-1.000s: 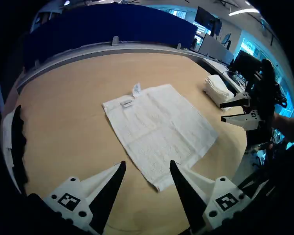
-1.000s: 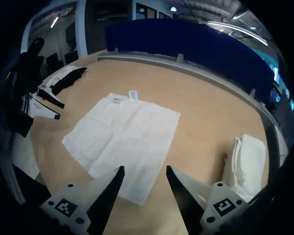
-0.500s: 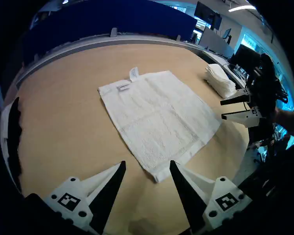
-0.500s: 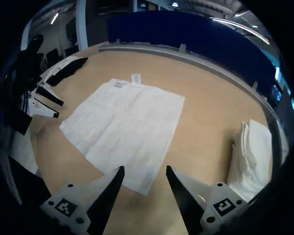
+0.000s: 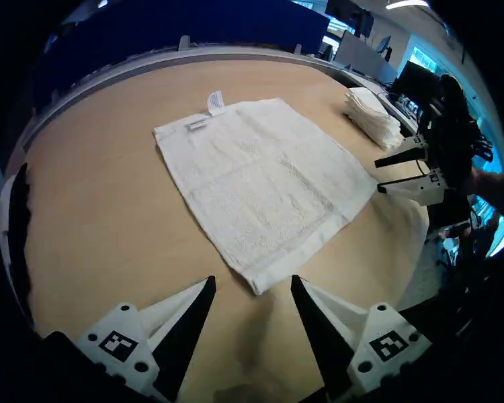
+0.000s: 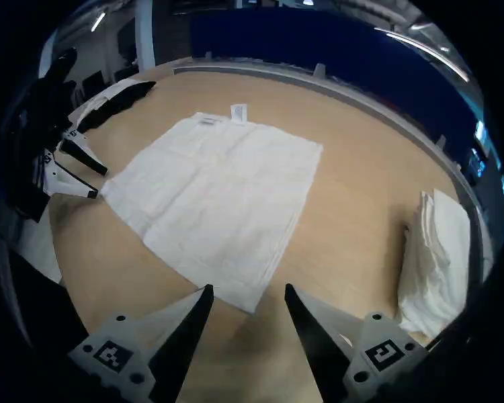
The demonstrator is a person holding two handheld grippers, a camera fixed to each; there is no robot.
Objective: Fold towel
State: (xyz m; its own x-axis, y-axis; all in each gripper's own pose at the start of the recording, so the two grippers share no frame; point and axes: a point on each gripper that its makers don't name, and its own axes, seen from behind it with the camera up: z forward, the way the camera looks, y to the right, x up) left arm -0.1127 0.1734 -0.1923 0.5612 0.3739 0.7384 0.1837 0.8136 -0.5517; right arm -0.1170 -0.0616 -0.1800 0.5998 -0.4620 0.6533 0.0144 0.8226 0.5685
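A white towel [image 5: 262, 174] lies spread flat on the wooden table [image 5: 104, 201], a small tag at its far edge. My left gripper [image 5: 252, 289] is open, its fingertips on either side of the towel's near corner and just above it. In the right gripper view the same towel [image 6: 215, 195] lies flat, and my right gripper [image 6: 246, 295] is open over another near corner. The right gripper [image 5: 406, 176] is also seen at the towel's right corner in the left gripper view. The left gripper [image 6: 77, 169] appears at the towel's left corner in the right gripper view.
A stack of folded white towels [image 6: 437, 269] sits at the table's right edge, also visible as the stack [image 5: 373, 119]. A dark cloth on white fabric [image 6: 114, 101] lies at the far left. A blue partition [image 6: 332, 54] runs behind the table.
Both grippers have come forward and lower toward the towel's near corners, which now lie between the open fingertips. The towel has not moved.
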